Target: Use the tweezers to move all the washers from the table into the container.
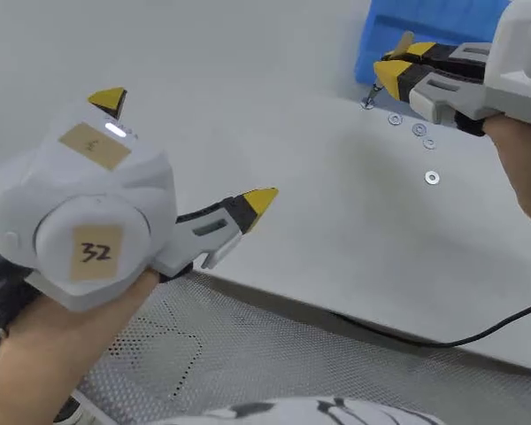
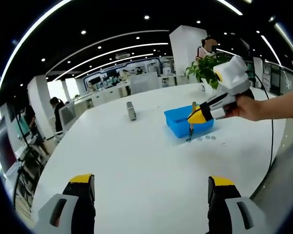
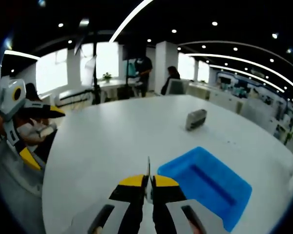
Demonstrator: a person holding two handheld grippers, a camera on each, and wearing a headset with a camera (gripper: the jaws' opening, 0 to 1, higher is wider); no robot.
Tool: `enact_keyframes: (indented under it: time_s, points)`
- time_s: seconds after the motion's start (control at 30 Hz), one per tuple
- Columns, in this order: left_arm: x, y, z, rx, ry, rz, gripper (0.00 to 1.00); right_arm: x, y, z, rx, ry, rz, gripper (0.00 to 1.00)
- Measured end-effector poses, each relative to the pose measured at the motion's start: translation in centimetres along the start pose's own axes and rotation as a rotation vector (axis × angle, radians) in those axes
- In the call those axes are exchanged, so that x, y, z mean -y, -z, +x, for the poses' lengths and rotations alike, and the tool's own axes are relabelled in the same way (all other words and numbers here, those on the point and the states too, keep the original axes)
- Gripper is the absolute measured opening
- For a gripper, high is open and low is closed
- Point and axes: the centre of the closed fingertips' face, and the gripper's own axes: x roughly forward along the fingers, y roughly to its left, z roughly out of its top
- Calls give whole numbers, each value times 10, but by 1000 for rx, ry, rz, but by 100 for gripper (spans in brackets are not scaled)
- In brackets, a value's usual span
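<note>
White table (image 1: 274, 115): blue container (image 1: 442, 22), washers (image 1: 432, 178) beside it, grey box (image 3: 196, 119), perhaps device.

Head view: bright, even, soft overhead light; desk (image 1: 274, 133) near white, washed out; shadows faint; washers (image 1: 432, 178) sharp, slight glint. Gripper views: heavy fisheye bend, light strips (image 3: 128, 22) curve over dark ceiling (image 2: 117, 19), spot lamps (image 2: 146, 17) glare. Left one crisp at centre. Right one softer, edges blurred; windows (image 3: 51, 70) blown out.

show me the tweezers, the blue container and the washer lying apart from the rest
tweezers (image 2: 190, 130): left gripper view, lower shaft
blue container (image 2: 178, 127): left gripper view, front wall
washer (image 1: 432, 178): head view, the metal ring itself
</note>
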Motion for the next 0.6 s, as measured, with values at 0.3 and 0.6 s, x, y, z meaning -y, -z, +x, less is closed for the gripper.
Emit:
enact_keyframes:
  time_s: [0.3,0.6]
  points:
    - [-1,0,-1,-4,0,-9,94,1,1,4,-4,-2,7,2]
    - [-2,2,-1,-16,-9,-9,94,0,5,5,-6,-4,-12,2]
